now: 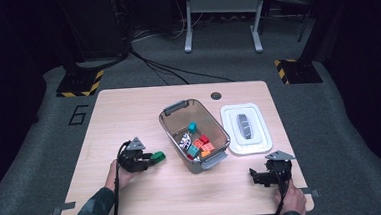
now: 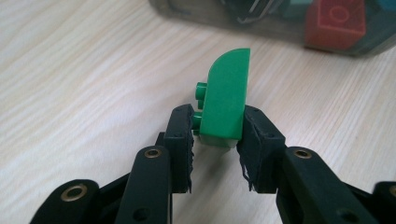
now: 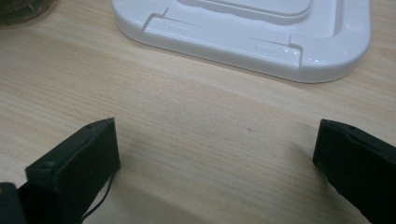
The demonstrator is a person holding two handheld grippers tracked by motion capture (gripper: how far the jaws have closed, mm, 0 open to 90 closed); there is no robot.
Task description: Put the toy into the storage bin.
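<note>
My left gripper (image 1: 151, 160) (image 2: 217, 140) is shut on a green brick (image 2: 226, 95) (image 1: 157, 156) with one rounded corner, held edge-up just above the wooden table, left of the bin. The transparent grey bin (image 1: 171, 127) holds several coloured bricks (image 1: 199, 144); its wall and a red brick (image 2: 335, 21) show at the top of the left gripper view. My right gripper (image 1: 255, 176) (image 3: 215, 158) rests open near the table's front right, with bare wood between its jaws. It faces the white lid (image 3: 243, 28) (image 1: 258, 142).
The white lid lies flat to the right of the bin, with a grey handle (image 1: 243, 125) on top. A round cable hole (image 1: 216, 95) sits near the table's far edge. Table legs (image 1: 189, 32) and cables lie on the floor beyond.
</note>
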